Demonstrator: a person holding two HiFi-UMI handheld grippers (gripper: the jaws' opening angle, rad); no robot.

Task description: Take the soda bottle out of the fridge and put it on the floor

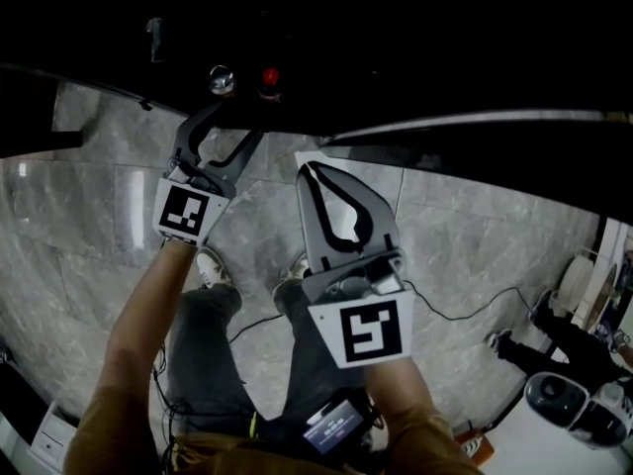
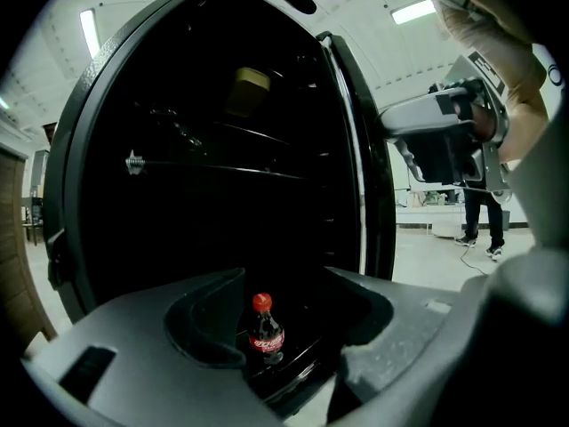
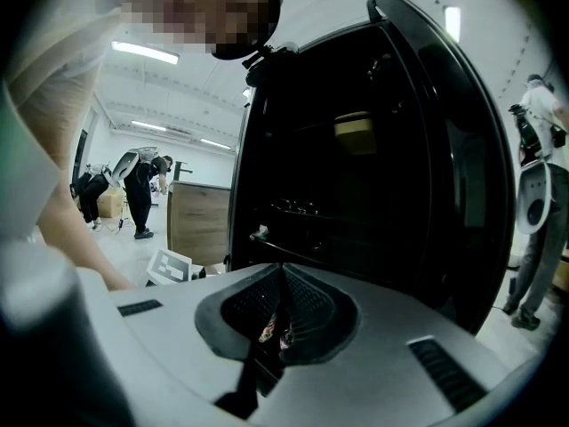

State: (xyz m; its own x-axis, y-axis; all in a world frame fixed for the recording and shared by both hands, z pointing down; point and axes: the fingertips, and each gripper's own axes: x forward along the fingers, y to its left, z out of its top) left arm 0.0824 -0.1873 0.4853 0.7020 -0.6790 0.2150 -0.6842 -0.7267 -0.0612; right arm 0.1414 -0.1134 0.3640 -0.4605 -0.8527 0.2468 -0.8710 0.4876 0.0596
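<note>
A small soda bottle [image 2: 265, 332] with a red cap and red label stands upright on a low shelf inside the open black fridge [image 2: 213, 158]. My left gripper [image 2: 289, 302] is open in front of the fridge. The bottle shows in the gap between its jaws, further in and untouched. In the head view the left gripper [image 1: 227, 132] reaches into the fridge's dark edge, where a red cap [image 1: 269, 75] shows. My right gripper [image 1: 309, 171] is held beside it, shut and empty. In the right gripper view a sliver of red label [image 3: 274, 331] shows past the shut right gripper [image 3: 283, 274].
A yellow-lidded container [image 2: 252, 83] sits on an upper shelf. The fridge door edge [image 2: 378, 194] stands on the right. I stand on a grey marble floor [image 1: 79, 236] with a cable [image 1: 465, 310] on it. Other people [image 2: 480, 216] [image 3: 140, 194] and a wooden cabinet [image 3: 200, 221] are behind.
</note>
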